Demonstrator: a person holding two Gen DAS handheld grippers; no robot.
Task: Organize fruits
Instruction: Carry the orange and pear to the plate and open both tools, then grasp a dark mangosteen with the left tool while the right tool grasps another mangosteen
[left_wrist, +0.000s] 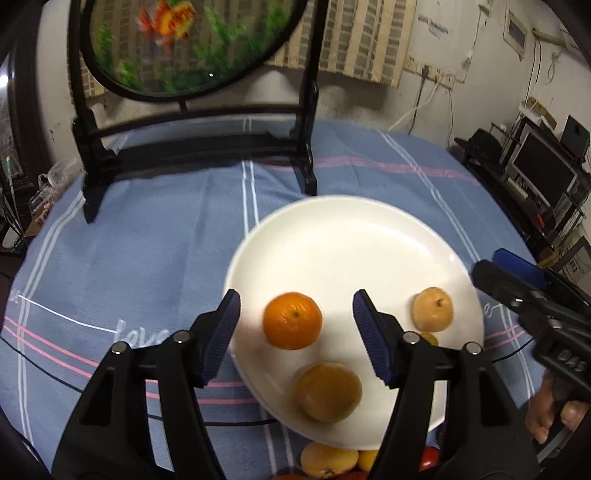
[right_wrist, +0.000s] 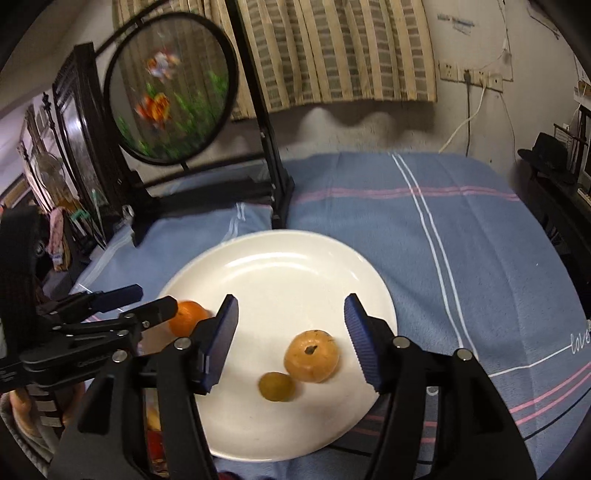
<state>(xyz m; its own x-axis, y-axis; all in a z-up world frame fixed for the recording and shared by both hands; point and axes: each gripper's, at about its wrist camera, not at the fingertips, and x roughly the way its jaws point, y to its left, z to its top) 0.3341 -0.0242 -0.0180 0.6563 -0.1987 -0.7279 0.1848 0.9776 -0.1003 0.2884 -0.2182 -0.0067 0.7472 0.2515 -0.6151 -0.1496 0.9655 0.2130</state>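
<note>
A white plate (left_wrist: 332, 236) lies on the blue striped cloth. A bright orange mandarin (left_wrist: 291, 320) rests on it between the fingers of my left gripper (left_wrist: 296, 299), which is open and clear of it. A duller orange fruit (left_wrist: 328, 391) sits nearer on the plate. In the right wrist view, a pale orange fruit (right_wrist: 312, 355) and a small yellow-green fruit (right_wrist: 276, 386) lie on the plate (right_wrist: 280, 266) between the pads of my right gripper (right_wrist: 290, 306), open, touching neither. The mandarin (right_wrist: 186, 317) shows there behind the left gripper (right_wrist: 142, 301).
More fruits (left_wrist: 328, 459), one of them red (left_wrist: 428, 458), lie off the plate at its near edge. A round painted screen (left_wrist: 184, 44) on a black stand (left_wrist: 306, 147) stands behind the plate. A person's hand (left_wrist: 554, 417) holds the right gripper (left_wrist: 496, 271).
</note>
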